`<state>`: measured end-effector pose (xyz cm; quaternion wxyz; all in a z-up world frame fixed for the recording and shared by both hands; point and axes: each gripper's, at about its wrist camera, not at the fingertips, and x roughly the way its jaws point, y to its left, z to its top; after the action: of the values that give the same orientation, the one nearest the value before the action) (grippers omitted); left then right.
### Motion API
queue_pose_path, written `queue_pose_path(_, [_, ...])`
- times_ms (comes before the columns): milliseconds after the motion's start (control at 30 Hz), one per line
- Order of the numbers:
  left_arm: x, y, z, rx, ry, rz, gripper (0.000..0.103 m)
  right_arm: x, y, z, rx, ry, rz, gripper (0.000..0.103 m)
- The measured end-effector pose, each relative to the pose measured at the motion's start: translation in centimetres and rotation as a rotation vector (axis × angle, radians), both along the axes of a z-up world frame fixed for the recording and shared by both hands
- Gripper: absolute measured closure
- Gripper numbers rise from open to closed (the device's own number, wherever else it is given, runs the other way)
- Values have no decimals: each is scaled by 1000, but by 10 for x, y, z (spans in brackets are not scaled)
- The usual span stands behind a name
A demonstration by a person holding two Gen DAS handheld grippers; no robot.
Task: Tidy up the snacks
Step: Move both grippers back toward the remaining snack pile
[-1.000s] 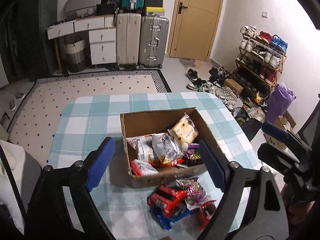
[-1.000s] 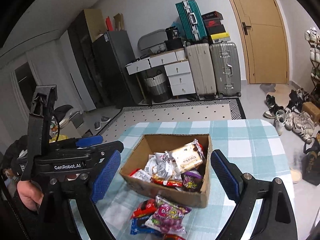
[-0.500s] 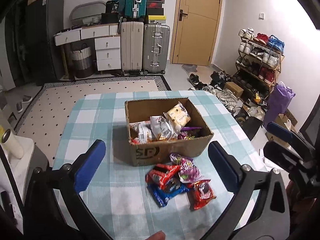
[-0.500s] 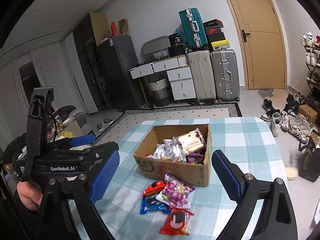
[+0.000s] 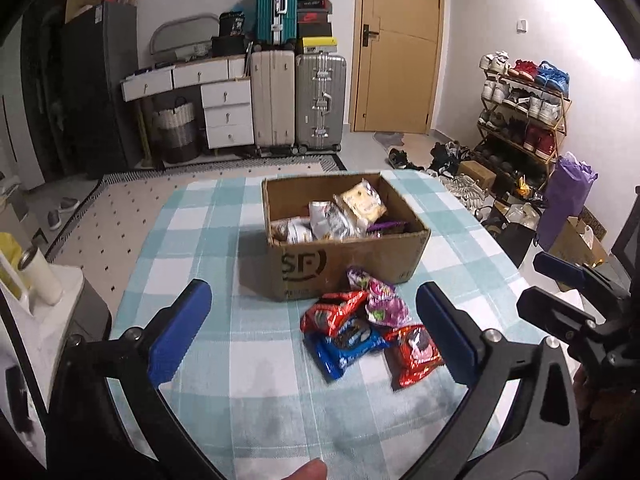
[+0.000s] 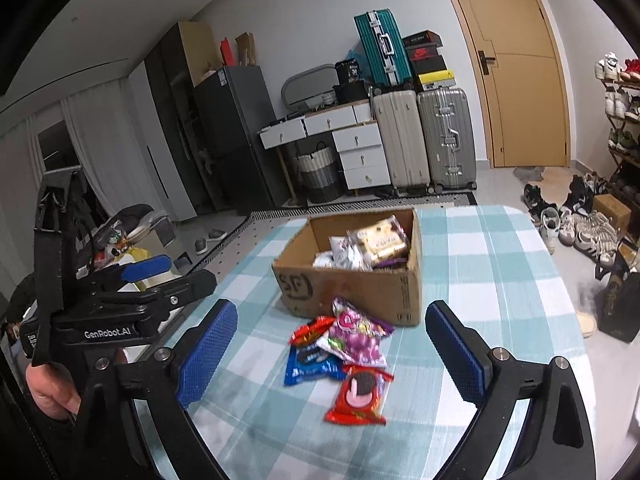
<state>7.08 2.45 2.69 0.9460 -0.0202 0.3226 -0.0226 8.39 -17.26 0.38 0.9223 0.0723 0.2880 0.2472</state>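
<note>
snack packets (image 5: 368,332) loose on cloth | cardboard box (image 5: 344,256) open, part-filled

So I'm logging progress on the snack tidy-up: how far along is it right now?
Partly done. Several packets already sit inside the cardboard box. Nothing is in hand: the left claw and right claw are both open and empty. Left on the tablecloth in front of the box: two red packets, a blue packet and a purple packet.

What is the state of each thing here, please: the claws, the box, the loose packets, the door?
Left claw: open, empty.
Right claw: open, empty.
Cardboard box: open top, holds snacks.
Purple packet: on the table, leaning over other packets.
Red packet: flat on the table.
Door: closed.
</note>
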Motion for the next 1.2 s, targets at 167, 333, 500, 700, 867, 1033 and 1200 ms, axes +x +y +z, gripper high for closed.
queue_pose_path(167, [1, 3, -26, -46, 23, 15, 1, 3, -1, -23, 1, 50, -5, 6])
queue_pose_path(333, [1, 1, -60, -57, 68, 15, 1, 8, 4, -43, -26, 83, 4, 6])
queue_pose_path(500, [6, 5, -92, -78, 115, 24, 1, 17, 12, -68, -44, 133, 6, 6])
queue_pose_path(700, [13, 11, -115, -91, 149, 41, 1, 31, 20, -101, -77, 203, -2, 6])
queue_pose_path(867, [21, 19, -133, -109, 187, 49, 1, 47, 27, -128, -83, 280, 16, 8])
queue_pose_path(1033, [28, 27, -145, -123, 209, 52, 1, 60, 34, -145, -102, 322, 20, 10])
queue_pose_path(1200, [34, 33, -153, -135, 229, 60, 1, 69, 41, -156, -127, 349, 17, 18])
